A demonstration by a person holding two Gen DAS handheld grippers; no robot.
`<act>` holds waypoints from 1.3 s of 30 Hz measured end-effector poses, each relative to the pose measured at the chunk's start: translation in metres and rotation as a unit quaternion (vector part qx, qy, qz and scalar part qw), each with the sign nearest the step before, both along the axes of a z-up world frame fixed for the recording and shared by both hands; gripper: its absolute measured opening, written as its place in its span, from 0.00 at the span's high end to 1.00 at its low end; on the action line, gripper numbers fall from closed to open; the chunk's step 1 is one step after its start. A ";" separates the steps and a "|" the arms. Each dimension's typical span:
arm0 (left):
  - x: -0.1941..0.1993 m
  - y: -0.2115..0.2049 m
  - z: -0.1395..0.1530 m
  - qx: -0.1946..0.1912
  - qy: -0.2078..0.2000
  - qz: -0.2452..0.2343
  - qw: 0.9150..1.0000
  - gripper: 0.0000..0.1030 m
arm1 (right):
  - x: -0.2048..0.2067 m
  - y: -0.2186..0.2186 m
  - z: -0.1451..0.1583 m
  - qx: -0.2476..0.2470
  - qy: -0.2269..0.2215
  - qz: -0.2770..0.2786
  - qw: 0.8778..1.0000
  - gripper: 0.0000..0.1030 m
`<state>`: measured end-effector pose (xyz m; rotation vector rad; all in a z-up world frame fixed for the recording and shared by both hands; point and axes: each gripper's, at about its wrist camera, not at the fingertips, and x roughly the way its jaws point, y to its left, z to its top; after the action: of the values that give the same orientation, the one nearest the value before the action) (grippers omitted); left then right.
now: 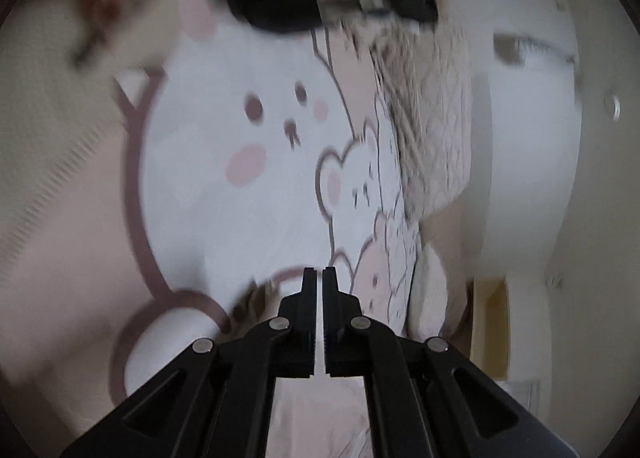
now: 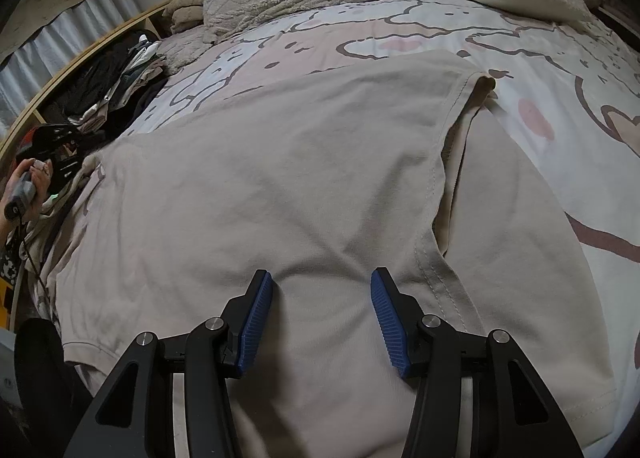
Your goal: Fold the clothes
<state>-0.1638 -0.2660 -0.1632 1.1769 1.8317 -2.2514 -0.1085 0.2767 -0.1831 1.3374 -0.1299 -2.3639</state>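
From our left wrist, our left gripper (image 1: pixel 319 278), jaws pressed together and empty, faces the cartoon bedspread (image 1: pixel 224 193); from our right wrist, our right gripper (image 2: pixel 322 282) hovers spread over the beige T-shirt (image 2: pixel 256 177), lying nearer it, lengthwise ahead.

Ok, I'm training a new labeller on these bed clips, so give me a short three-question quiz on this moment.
1. True or false: the right gripper has its jaws apart over the beige shirt.
2. Which side of the shirt is already folded over? A. the side by the pile of clothes B. the side by the heart print on the bedsheet
3. Fill in: the left gripper is ____, with nothing between its fingers.

Key: 1 true; 2 B; 3 shut
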 end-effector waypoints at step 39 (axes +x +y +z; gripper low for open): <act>0.145 0.225 0.076 -0.473 0.029 -0.475 0.741 0.50 | 0.047 0.121 0.040 -0.070 -0.042 -0.106 0.991 0.49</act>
<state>-0.0192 -0.0411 -0.0874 1.8956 -0.3036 -2.9235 -0.0616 0.3974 -0.1434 1.4153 -0.4748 -2.4170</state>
